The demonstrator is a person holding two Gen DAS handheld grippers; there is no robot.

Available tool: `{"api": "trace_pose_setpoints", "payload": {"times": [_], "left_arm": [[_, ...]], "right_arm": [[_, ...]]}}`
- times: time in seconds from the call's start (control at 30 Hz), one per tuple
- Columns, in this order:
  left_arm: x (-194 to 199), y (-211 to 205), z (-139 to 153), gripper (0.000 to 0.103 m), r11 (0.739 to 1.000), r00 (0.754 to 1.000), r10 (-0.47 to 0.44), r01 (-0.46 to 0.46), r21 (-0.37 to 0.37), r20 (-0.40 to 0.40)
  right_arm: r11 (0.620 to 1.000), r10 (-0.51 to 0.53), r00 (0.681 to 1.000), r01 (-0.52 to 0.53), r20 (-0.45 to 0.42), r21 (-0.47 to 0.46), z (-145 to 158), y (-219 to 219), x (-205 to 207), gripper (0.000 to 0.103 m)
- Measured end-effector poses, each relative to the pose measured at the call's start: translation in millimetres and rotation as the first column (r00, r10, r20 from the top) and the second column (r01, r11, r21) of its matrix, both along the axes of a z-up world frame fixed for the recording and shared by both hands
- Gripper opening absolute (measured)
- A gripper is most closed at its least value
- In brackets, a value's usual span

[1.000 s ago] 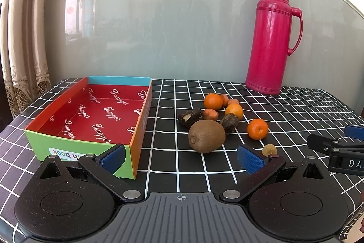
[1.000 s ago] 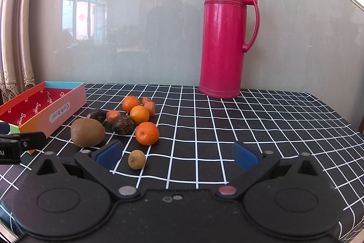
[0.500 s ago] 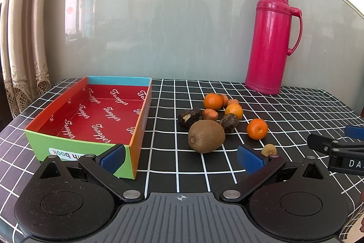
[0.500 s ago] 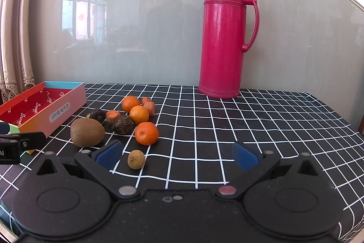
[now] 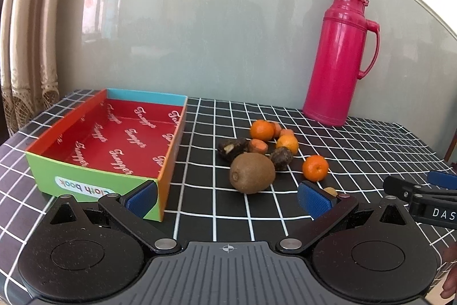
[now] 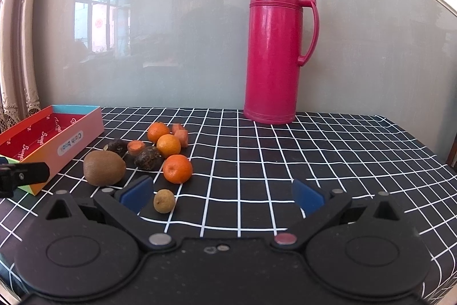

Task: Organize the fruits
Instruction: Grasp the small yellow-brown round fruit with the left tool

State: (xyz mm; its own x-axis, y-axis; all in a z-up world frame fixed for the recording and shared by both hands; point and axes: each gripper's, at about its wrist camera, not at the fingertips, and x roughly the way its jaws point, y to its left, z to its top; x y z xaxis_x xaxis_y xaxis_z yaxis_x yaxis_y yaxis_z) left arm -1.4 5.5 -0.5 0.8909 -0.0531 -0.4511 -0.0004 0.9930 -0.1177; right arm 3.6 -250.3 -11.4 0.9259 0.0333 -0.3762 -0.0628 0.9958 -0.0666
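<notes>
A pile of fruit lies mid-table: a brown kiwi, three small oranges, the nearest, two dark fruits, carrot pieces and a small tan longan. An open red-lined box stands empty to the left. My left gripper is open and empty, just short of the kiwi. My right gripper is open and empty; the longan lies beside its left finger.
A tall pink thermos jug stands at the back right against a glass wall. The table has a black checked cloth. A curtain hangs at the left. Each gripper's finger shows at the edge of the other's view.
</notes>
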Motion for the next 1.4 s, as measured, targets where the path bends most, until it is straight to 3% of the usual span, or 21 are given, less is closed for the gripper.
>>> {"api": "trace_pose_setpoints", "payload": {"times": [0.33, 0.5, 0.7, 0.9, 1.07, 1.1, 1.17, 1.3, 1.4], "left_arm": [[12.1, -18.3, -5.5, 0.103, 0.993, 0.995, -0.099, 0.099, -0.059, -0.006], [19.2, -41.1, -6.6, 0.103, 0.986, 0.987, -0.161, 0.160, -0.039, -0.003], [36.8, -71.1, -11.2, 0.103, 0.989, 0.988, -0.143, 0.145, 0.027, -0.063], [50.8, -93.3, -16.9, 0.103, 0.981, 0.978, -0.193, 0.194, 0.009, -0.083], [64.3, -123.2, -24.0, 0.102, 0.972, 0.973, -0.202, 0.213, 0.096, -0.112], [65.7, -128.1, -24.6, 0.098, 0.971, 0.973, -0.202, 0.214, 0.110, -0.113], [71.4, -134.2, -27.1, 0.061, 0.969, 0.970, -0.199, 0.216, 0.122, -0.140], [84.1, -139.4, -35.0, 0.056, 0.971, 0.964, -0.190, 0.213, 0.111, -0.186], [88.7, -140.9, -35.5, 0.043, 0.970, 0.964, -0.192, 0.215, 0.112, -0.183]], "right_arm": [[0.999, -0.032, 0.999, 0.032, 0.001, 0.012, 1.1, -9.7, 0.5, 0.103], [0.996, -0.083, 0.997, 0.083, -0.006, 0.029, 1.1, -22.7, 7.9, 0.103], [0.994, -0.114, 0.993, 0.114, -0.018, -0.003, -2.0, -35.0, 15.2, 0.103], [0.985, -0.172, 0.985, 0.171, -0.035, -0.015, -5.5, -60.2, 25.3, 0.103], [0.979, -0.202, 0.978, 0.201, -0.045, -0.012, -9.8, -75.2, 31.3, 0.103], [0.976, -0.218, 0.975, 0.217, -0.046, -0.018, -10.5, -78.5, 33.2, 0.103], [0.963, -0.267, 0.963, 0.266, -0.038, -0.032, -11.6, -86.2, 34.5, 0.103], [0.927, -0.369, 0.929, 0.367, -0.013, -0.073, -14.0, -104.0, 32.2, 0.103], [0.920, -0.386, 0.922, 0.384, -0.018, -0.073, -17.7, -115.5, 28.6, 0.103]]}}
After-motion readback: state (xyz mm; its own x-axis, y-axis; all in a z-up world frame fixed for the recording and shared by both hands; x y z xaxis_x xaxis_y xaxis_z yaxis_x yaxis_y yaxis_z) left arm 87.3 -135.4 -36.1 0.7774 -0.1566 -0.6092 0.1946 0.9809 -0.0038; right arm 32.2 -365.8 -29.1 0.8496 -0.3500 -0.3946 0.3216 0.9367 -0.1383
